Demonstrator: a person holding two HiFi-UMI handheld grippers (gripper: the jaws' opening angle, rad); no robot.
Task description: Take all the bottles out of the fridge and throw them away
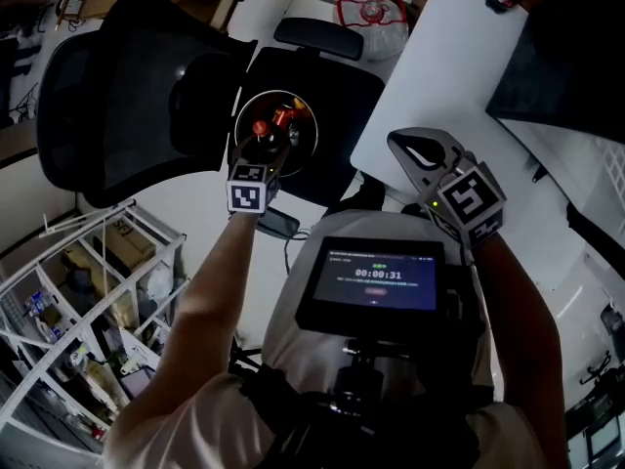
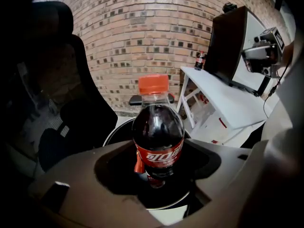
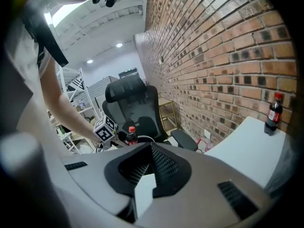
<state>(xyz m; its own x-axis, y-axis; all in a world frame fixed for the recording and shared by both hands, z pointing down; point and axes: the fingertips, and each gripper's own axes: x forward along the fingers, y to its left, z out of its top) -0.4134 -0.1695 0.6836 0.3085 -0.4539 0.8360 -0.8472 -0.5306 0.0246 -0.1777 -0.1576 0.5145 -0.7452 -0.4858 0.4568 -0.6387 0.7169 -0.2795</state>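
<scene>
My left gripper (image 2: 158, 152) is shut on a cola bottle (image 2: 157, 127) with a dark body, a red label and an orange cap. It holds the bottle upright above a round bin (image 2: 112, 133). In the head view the left gripper (image 1: 262, 156) hangs over the bin (image 1: 240, 117), where another red-labelled bottle (image 1: 284, 117) lies inside. My right gripper (image 1: 418, 150) is raised beside the white table (image 1: 439, 76); its jaws (image 3: 151, 148) meet with nothing between them. One more cola bottle (image 3: 273, 113) stands on that table by the brick wall.
A black office chair (image 1: 127, 106) stands close behind the bin. A dark box (image 2: 229, 42) sits on the white table. A white wire shelf unit (image 1: 68, 320) is at the lower left. A small screen (image 1: 376, 279) is mounted on the person's chest.
</scene>
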